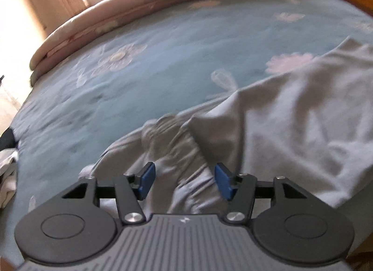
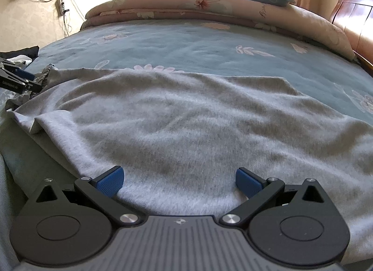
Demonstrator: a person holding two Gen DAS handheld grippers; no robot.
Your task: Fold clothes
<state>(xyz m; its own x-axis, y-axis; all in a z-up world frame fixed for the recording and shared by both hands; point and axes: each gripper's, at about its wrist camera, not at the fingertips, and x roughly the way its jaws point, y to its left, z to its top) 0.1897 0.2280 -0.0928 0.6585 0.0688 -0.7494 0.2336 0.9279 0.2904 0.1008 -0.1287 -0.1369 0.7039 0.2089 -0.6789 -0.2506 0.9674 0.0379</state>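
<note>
Grey garment [image 2: 186, 117] spread on bed [image 2: 186, 47]; both claws angled down, left claw [image 1: 185, 181] and right claw [image 2: 180, 181] apart, gripping nothing.

Grey garment [image 2: 186, 117] fuzzy matt knit; headboard [image 2: 354, 14] glossy wood.

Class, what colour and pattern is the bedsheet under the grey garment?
The bedsheet is blue-green with pale flowers and leaves, clearest in the right wrist view.

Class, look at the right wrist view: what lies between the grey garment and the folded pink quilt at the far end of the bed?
Only blue floral bedsheet lies between the grey garment and the pink quilt; the right wrist view shows it.
</note>
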